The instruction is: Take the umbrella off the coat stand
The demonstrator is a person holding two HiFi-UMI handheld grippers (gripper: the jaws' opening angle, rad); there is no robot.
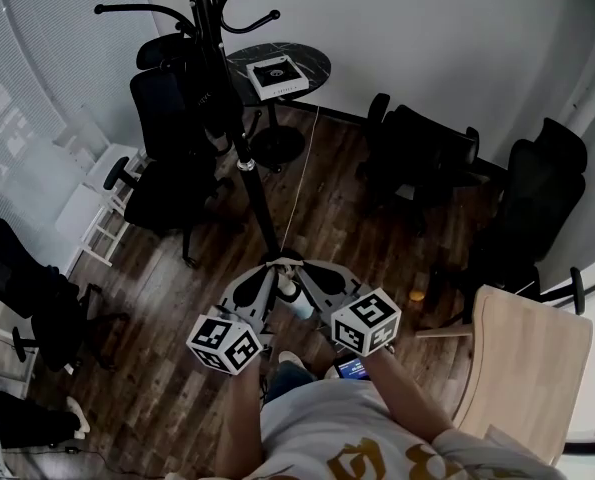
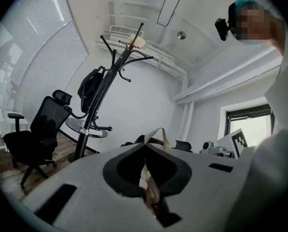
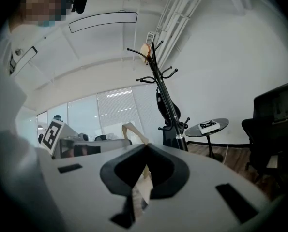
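"Umbrella (image 1: 217, 98) first: where is it?"

"A long black folded bundle hangs close against the pole of the black coat stand (image 1: 260, 213), below its curved hooks. It reads as the umbrella, though no view shows it sharply. In the left gripper view it is a dark shape (image 2: 90, 88) on the near side of the leaning pole. It hangs free of both tools, which are well apart from it and lower in the head view."

"How do the tools stand?"

"The left tool (image 1: 274, 268) and the right tool (image 1: 295, 268) lie side by side with their tips almost touching. The pole's lower end passes out of sight behind them. Each tool has its jaws narrowed onto a thin beige strap (image 1: 283, 262). In each gripper view the strap is pinched between the jaws and loops up above them (image 2: 160, 132) (image 3: 131, 128). The person's forearms reach down to the two marker cubes."

"What surrounds the stand?"

"Just beside it is a small round dark tabletop (image 1: 312, 60) carrying a white box (image 1: 277, 76). Black office chairs (image 1: 172, 158) stand on either side, on a dark wooden floor (image 1: 347, 248). White blinds (image 1: 47, 58) cover the window at the left. A pale wooden tabletop (image 1: 527, 368) fills the lower right of the head view. A small beige object (image 2: 136, 41) sits at the very top of the stand; I cannot tell what it is."
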